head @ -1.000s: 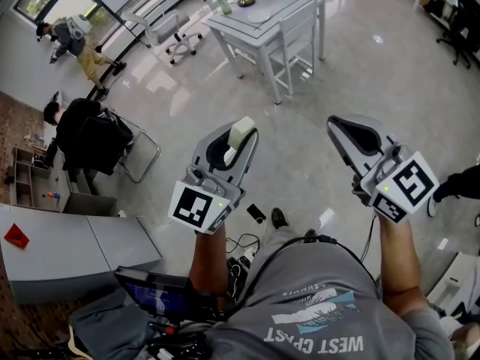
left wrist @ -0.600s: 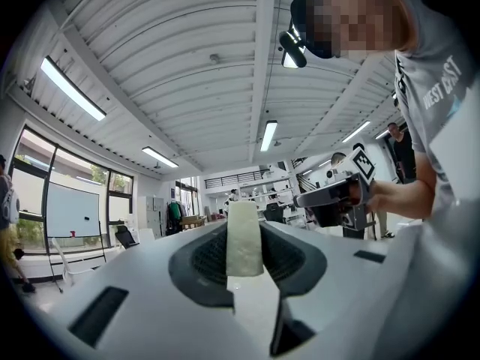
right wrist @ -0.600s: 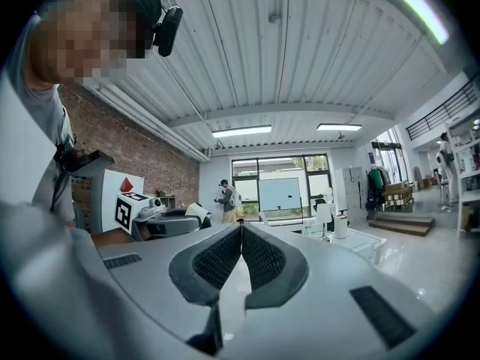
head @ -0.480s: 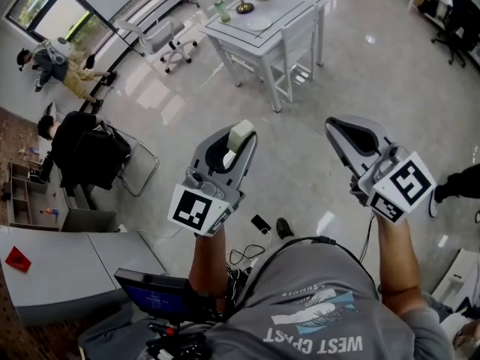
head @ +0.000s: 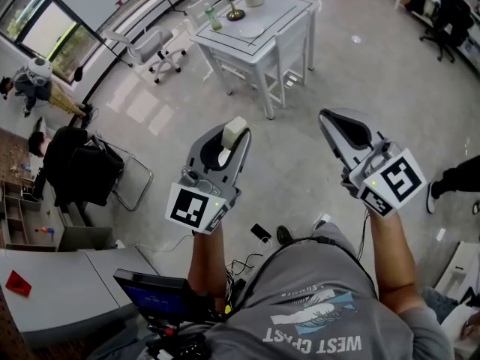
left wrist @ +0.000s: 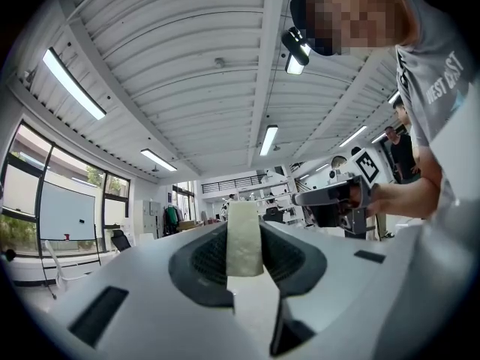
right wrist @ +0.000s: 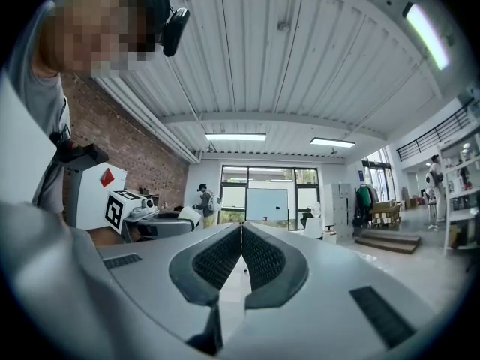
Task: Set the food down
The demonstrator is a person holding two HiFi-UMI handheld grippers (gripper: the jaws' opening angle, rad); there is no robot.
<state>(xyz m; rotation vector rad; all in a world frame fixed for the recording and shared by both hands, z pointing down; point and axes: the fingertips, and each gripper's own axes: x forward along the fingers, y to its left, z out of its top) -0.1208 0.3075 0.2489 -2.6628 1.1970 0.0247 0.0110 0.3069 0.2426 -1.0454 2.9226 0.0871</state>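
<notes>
Showing the carrier's grey shirt [head: 315,306] nearest the lens, the head view has both grippers held out level over a pale stone floor [head: 300,171].

Left gripper [head: 234,135]: its jaws stand partly apart and are clamped on the food [head: 235,131], a pale cream block at the jaw tips, well above the floor. In the left gripper view the food [left wrist: 244,238] stands upright between the ribbed pads [left wrist: 210,255]. Its long axis runs top to bottom in the frame, and its upper end rises above the pads.

Right gripper [head: 331,120]: only the right gripper view shows its pads [right wrist: 262,257] meeting edge to edge with nothing between them.

From the left gripper view, the right gripper [left wrist: 300,199] appears side-on. The right gripper view in turn catches the food [right wrist: 187,214] at the left gripper's tip, before a brick wall [right wrist: 142,163].

Beyond the grippers, and seen in the head view alone, a white worktop [head: 259,25] carries a green bottle [head: 214,17]. A white chair [head: 289,51] stands against the worktop, and an office chair [head: 146,43] is farther left.
</notes>
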